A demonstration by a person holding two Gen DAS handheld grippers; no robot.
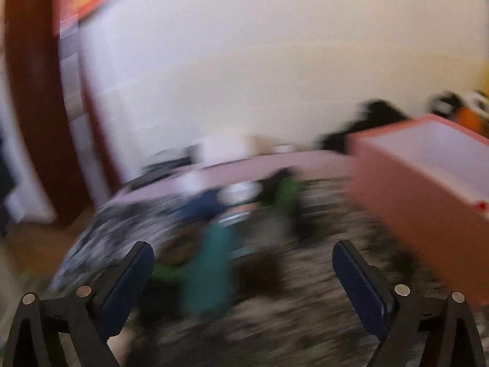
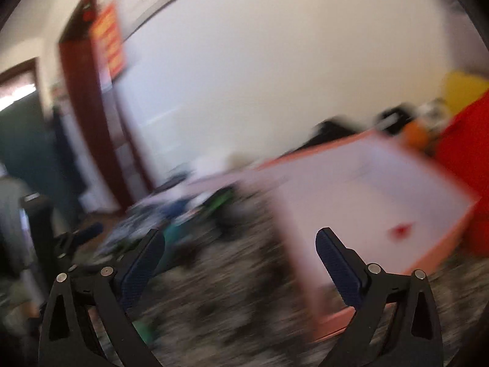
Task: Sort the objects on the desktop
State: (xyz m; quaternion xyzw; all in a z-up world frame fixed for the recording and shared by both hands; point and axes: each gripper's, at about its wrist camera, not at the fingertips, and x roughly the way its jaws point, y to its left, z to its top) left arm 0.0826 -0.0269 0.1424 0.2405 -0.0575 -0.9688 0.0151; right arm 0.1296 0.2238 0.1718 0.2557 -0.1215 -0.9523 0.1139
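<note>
Both views are heavily motion-blurred. My left gripper [image 1: 243, 252] is open and empty above a table with a black-and-white patterned cloth [image 1: 305, 305]. A teal object [image 1: 211, 272] lies just ahead of it, with blue, green and white things [image 1: 244, 195] blurred behind. An orange box with a white inside [image 1: 428, 183] stands at the right. My right gripper [image 2: 240, 240] is open and empty, with the same orange box [image 2: 366, 198] just ahead to the right and the pile of small objects [image 2: 195, 211] to the left.
A white wall runs behind the table. A dark red door frame [image 1: 39, 107] stands at the left. Black and orange things [image 1: 458, 113] lie behind the box. A red mass [image 2: 467, 159] and a yellow one [image 2: 461, 91] sit at the far right.
</note>
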